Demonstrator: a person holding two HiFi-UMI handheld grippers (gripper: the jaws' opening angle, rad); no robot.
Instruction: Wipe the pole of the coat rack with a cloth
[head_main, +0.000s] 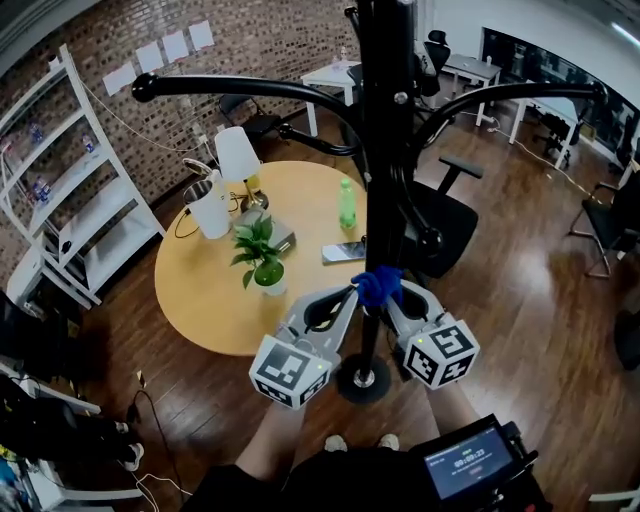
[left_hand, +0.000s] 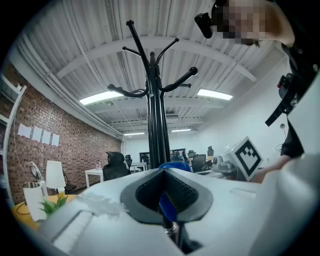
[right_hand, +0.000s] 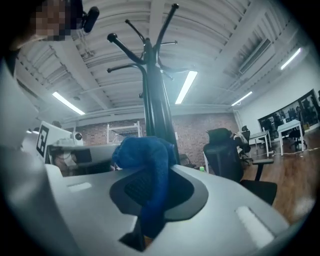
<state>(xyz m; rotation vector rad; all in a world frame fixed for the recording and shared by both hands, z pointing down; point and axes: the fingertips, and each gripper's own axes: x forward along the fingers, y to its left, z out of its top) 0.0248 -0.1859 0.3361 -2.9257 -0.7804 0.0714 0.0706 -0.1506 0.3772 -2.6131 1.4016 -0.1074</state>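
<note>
The black coat rack pole (head_main: 385, 150) rises up the middle of the head view from its round base (head_main: 362, 378). A blue cloth (head_main: 378, 285) is bunched around the pole low down, just above the base. My left gripper (head_main: 352, 292) comes at it from the left and is shut on one end of the cloth (left_hand: 168, 206). My right gripper (head_main: 397, 293) comes from the right, shut on the other end (right_hand: 147, 165). Both gripper views look up the pole (left_hand: 157, 115) (right_hand: 157, 110) to its curved hooks. The cloth hides the pole where it wraps it.
A round wooden table (head_main: 200, 290) stands left of the rack with a potted plant (head_main: 260, 255), green bottle (head_main: 347, 203), phone (head_main: 343, 251) and white lamp (head_main: 238, 155). A black office chair (head_main: 445, 225) is right behind the pole. White shelving (head_main: 70, 200) lines the left wall.
</note>
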